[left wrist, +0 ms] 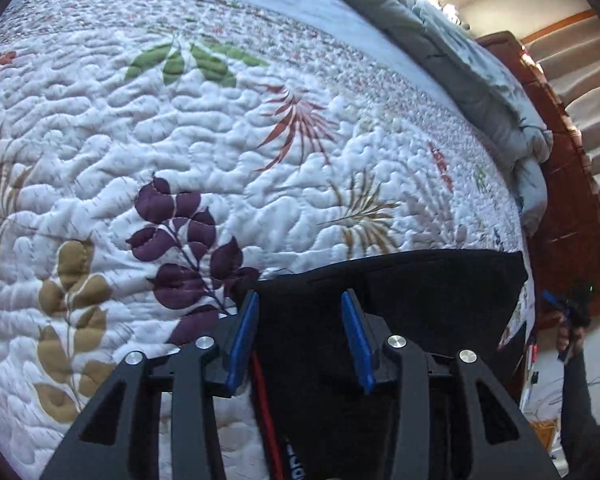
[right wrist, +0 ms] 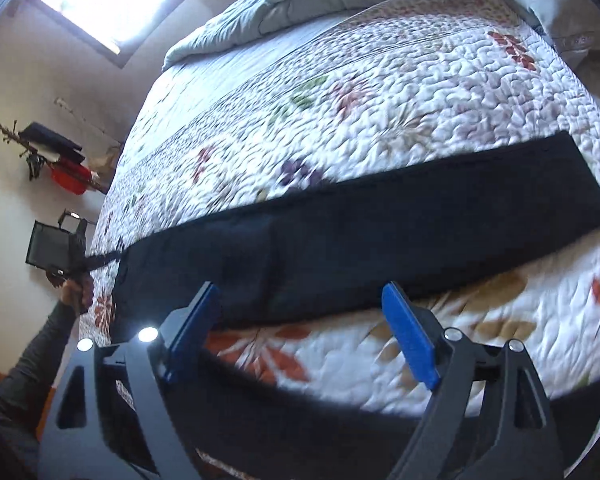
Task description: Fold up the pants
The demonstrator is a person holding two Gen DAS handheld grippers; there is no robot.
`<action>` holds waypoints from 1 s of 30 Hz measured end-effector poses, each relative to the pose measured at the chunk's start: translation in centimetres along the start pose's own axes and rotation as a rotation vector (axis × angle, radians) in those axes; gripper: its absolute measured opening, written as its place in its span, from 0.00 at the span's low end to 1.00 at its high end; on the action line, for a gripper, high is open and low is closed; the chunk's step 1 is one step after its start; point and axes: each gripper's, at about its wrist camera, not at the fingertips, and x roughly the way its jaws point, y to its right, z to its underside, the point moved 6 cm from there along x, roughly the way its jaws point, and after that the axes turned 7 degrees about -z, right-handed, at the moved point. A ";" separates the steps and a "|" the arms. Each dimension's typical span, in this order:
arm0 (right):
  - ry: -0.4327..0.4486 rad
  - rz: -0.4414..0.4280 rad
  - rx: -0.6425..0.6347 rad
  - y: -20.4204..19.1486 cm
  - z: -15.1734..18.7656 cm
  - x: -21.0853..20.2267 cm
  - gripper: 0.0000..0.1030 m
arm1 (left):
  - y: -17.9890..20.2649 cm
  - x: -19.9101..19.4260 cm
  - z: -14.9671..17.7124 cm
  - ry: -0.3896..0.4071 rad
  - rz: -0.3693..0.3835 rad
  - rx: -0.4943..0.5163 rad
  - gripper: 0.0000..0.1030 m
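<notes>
While both my hand-held grippers (left wrist: pixel 298 300) (right wrist: pixel 298 294) gape wide, I should pinch the pants (right wrist: pixel 380 232) ends evenly near the bed (right wrist: pixel 420 80) edge.

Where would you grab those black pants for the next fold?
Probably at a short end. The pants lie flat as one long strip on the quilt; the open right gripper could slide in low from the near edge, pinching the far-right end to carry it over.
</notes>
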 end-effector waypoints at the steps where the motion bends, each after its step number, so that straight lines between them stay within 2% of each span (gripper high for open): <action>1: 0.003 -0.004 0.009 0.7 -0.7 -0.1 0.83 | 0.0 -0.1 0.1 -0.002 0.004 0.004 0.41; 3: 0.005 -0.019 0.022 2.4 -2.3 -0.5 0.85 | -0.7 -0.3 0.0 0.000 -0.042 0.012 0.59; 4: 0.010 -0.018 0.025 3.1 -2.9 -0.7 0.85 | -1.1 -0.5 -0.2 0.012 -0.066 0.019 0.64; 7: 0.021 -0.021 0.037 5.3 -4.6 -1.2 0.86 | -1.1 0.1 0.4 -0.044 -0.020 0.018 0.64; 13: -0.032 -0.033 0.044 8.8 -6.0 -1.2 0.87 | 2.1 1.7 0.6 -0.118 -0.035 0.139 0.66; 15: -0.050 -0.027 0.048 10.5 -6.6 -1.7 0.87 | 2.8 1.9 0.5 -0.135 -0.019 0.151 0.64; 16: -0.053 -0.017 0.050 11.3 -7.0 -2.0 0.87 | 3.1 2.1 0.5 -0.146 -0.010 0.158 0.56; 20: -0.048 0.049 0.120 16.8 -9.2 -3.4 0.87 | 2.1 2.7 0.5 -0.167 -0.033 0.140 0.38; 22: -0.045 0.084 0.140 19.4 -10.2 -3.6 0.87 | 1.5 2.5 0.5 -0.158 -0.013 0.105 0.36; 27: -0.086 0.158 0.149 23.8 -11.5 -2.1 0.87 | 1.1 2.4 0.6 -0.121 -0.017 0.061 0.35; 30: -0.127 0.136 0.136 24.7 -11.6 -0.8 0.88 | 0.9 2.7 0.6 -0.110 -0.030 0.031 0.39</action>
